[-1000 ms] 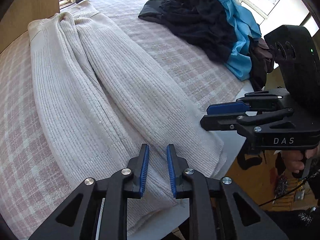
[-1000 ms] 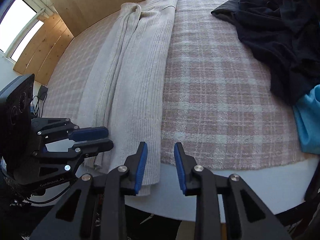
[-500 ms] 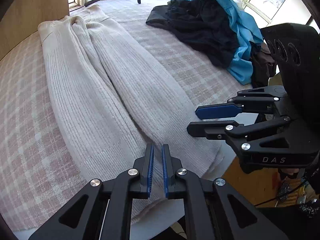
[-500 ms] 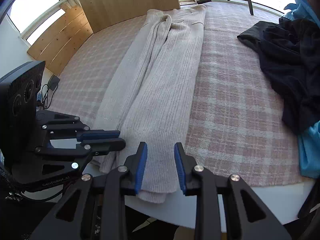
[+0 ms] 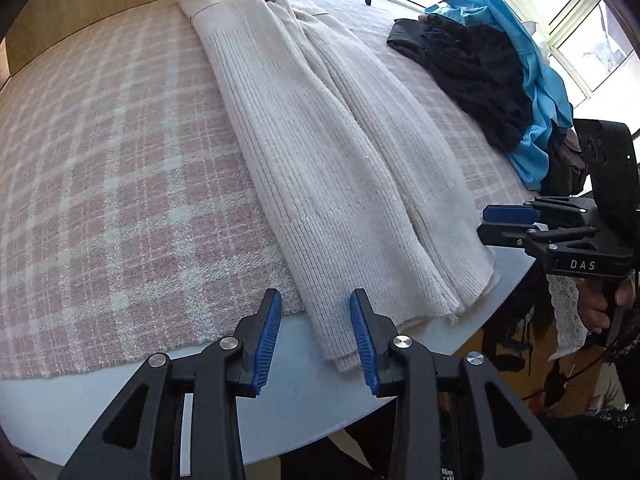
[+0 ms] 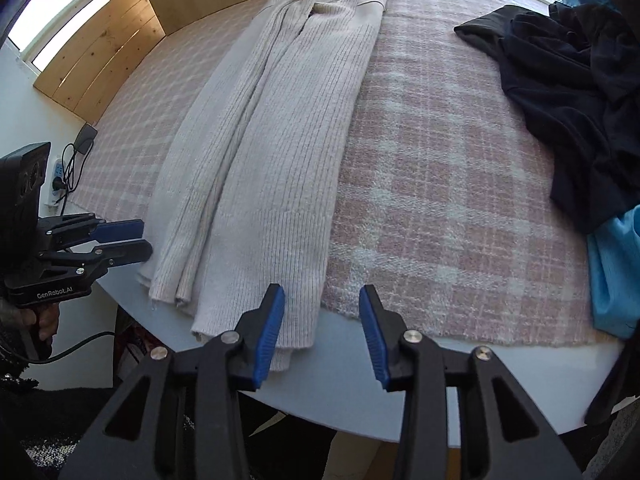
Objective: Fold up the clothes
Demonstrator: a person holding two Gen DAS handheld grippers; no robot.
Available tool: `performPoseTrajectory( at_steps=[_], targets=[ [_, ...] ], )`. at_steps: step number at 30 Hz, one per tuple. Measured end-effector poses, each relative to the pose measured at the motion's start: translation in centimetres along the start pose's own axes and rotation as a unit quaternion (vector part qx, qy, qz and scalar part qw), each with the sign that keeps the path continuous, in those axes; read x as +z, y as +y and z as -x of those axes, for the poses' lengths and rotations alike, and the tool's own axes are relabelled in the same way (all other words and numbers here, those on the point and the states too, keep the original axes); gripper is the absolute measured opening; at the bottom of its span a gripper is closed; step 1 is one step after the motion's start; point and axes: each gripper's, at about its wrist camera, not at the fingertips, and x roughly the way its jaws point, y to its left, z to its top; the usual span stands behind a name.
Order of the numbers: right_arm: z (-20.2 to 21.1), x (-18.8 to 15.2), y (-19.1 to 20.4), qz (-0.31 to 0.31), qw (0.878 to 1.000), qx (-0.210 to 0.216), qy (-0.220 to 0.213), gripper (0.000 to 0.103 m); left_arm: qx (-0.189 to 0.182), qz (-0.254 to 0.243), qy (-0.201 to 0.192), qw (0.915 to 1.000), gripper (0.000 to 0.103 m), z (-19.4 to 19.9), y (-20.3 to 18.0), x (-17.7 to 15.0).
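Hovering steeply nose-down over the near table edge, my left gripper (image 5: 316, 336) and right gripper (image 6: 322, 332) both have jaws opening, nothing pinched. I see the cream ribbed garment (image 5: 332, 152) folded lengthwise on the pink plaid cloth (image 5: 100, 184), its hem overhanging between them.
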Motion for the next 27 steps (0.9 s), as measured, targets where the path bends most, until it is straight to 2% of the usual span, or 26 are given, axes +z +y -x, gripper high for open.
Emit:
performPoseTrajectory(
  at_steps=[4,6,7,8,9,10,15,19,23,25,27],
  targets=[
    [-0.6,-0.1,0.4,-0.005,0.999,0.032,-0.001,0.039,-0.008,-0.02,0.002,0.9998,0.026,-0.9,-0.4,0.0],
    [-0.7,-0.2,0.7,0.006,0.999,0.033,-0.003,0.04,-0.021,-0.013,-0.004,0.9997,0.015,-1.0,-0.1,0.0],
    [-0.7,-0.1,0.8,0.006,0.999,0.037,-0.006,0.04,-0.035,-0.003,-0.008,0.9993,0.013,-0.8,0.2,0.1],
    [-1.0,0.3,0.6,-0.002,0.999,0.047,-0.006,0.037,-0.051,0.008,-0.012,0.9986,0.01,-0.6,0.5,0.1],
    [-1.1,0.4,0.3,-0.016,0.998,0.067,-0.003,0.029,-0.064,0.016,-0.017,0.9977,0.009,-0.3,0.8,0.2],
    [-1.2,0.6,0.0,-0.029,0.996,0.087,0.0,0.014,-0.074,0.023,-0.023,0.9967,0.009,0.0,1.0,0.3],
    [0.6,2.3,-1.2,-0.089,0.985,0.148,-0.019,0.012,-0.13,0.034,-0.069,0.9885,0.009,3.8,2.0,2.4],
    [5.2,5.1,-0.6,-0.104,0.975,0.182,-0.079,0.011,-0.14,0.005,-0.133,0.9811,0.008,8.6,2.8,7.1],
    [9.2,11.5,-0.7,-0.109,0.967,0.187,-0.136,0.011,-0.126,-0.032,-0.185,0.974,0.008,12.0,4.2,13.2],
    [10.9,14.7,-1.3,-0.103,0.965,0.18,-0.162,0.011,-0.113,-0.03,-0.195,0.9738,0.007,12.1,5.2,16.5],
    [10.8,18.9,-1.6,-0.105,0.964,0.18,-0.164,0.008,-0.103,-0.024,-0.2,0.9741,0.006,12.0,6.3,19.7]
  ],
)
